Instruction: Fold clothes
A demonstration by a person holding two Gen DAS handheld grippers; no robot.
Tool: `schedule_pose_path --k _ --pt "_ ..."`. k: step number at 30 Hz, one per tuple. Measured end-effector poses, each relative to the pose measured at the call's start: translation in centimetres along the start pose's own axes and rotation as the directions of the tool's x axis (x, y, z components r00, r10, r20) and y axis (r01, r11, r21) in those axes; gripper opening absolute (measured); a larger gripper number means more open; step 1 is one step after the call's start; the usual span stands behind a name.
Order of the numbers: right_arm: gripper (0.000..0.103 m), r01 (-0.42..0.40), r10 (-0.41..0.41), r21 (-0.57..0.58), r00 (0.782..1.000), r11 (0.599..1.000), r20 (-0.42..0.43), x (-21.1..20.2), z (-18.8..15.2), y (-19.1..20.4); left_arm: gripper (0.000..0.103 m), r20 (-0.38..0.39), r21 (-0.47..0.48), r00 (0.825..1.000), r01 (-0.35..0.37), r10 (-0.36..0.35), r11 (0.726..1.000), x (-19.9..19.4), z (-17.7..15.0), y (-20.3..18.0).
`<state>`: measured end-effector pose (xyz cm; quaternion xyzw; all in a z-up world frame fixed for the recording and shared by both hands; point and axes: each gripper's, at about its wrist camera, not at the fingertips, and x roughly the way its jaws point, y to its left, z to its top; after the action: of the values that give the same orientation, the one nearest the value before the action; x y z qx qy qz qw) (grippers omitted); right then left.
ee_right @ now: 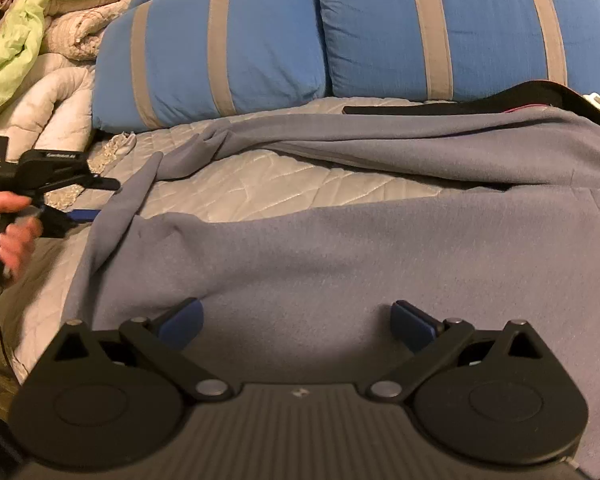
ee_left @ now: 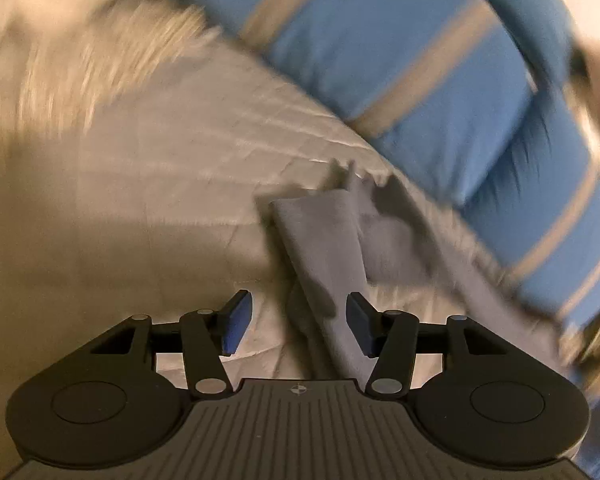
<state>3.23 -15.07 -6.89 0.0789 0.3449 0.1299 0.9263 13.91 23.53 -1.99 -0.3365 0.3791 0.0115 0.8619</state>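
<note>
The gray garment's sleeve [ee_left: 324, 248] is running straight ahead between the half-open, empty left hand-held gripper [ee_left: 300, 322] — nearer than the wide-open, empty right hand-held gripper [ee_right: 298, 326].

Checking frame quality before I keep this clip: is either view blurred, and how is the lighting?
Left wrist view: heavy motion smear over the striped blue pillow and quilt, though the left gripper stays sharp. Right wrist view: crisp, dim warm light, fisheye bending the pillows; the right gripper shadows the grey garment.

Home bedroom, quilted bed [ee_right: 284, 184] ahead of the jaws, blue striped pillows [ee_right: 340, 36] beyond, heaped bedding [ee_right: 60, 28] far left
</note>
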Motion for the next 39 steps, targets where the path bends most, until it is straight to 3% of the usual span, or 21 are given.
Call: schedule_pose_path --k 5,11,17,23,24,28,31,35,39 --pt "0.103 0.008 -0.008 -0.028 1.0 1.0 0.0 0.4 -0.1 0.3 0.051 0.027 -0.107 0.996 0.09 -0.088 0.99 1.5 1.2 1.5" --pt "0.103 0.03 -0.029 -0.088 1.0 0.996 0.009 0.6 -0.5 0.9 0.049 0.062 -0.263 0.981 0.196 -0.186 0.945 2.8 1.8 3.6" --pt "0.103 0.032 -0.03 -0.098 0.999 0.995 0.014 0.6 -0.6 0.9 0.046 0.043 -0.262 0.973 0.23 -0.227 0.937 3.1 2.4 3.5" --pt "0.103 0.044 -0.042 -0.103 0.999 0.994 0.015 0.9 -0.6 1.0 0.009 0.009 -0.238 0.977 0.207 -0.211 0.949 3.2 2.5 3.0" --pt "0.103 0.048 -0.047 -0.109 0.999 0.993 0.017 0.9 -0.7 1.1 0.003 0.01 -0.226 0.981 0.192 -0.195 0.955 2.9 2.5 2.7" --pt "0.103 0.06 -0.058 -0.122 0.998 0.991 0.023 0.8 -0.8 1.2 0.003 0.055 -0.133 0.995 0.093 -0.086 0.987 -0.2 2.8 1.3" --pt "0.103 0.054 -0.052 -0.114 0.998 0.992 0.021 0.7 -0.7 1.1 0.002 0.121 -0.007 0.992 -0.026 0.026 1.0 -3.5 2.4 0.3" --pt "0.103 0.046 -0.045 -0.102 0.999 0.994 0.014 0.4 -0.7 0.8 0.002 0.179 0.112 0.965 -0.214 0.193 0.97 -7.5 1.0 0.1" --pt "0.103 0.041 -0.039 -0.093 0.999 0.995 0.015 0.0 -0.7 0.6 0.003 0.171 0.22 0.945 -0.313 0.279 0.924 -10.5 -0.2 0.8"
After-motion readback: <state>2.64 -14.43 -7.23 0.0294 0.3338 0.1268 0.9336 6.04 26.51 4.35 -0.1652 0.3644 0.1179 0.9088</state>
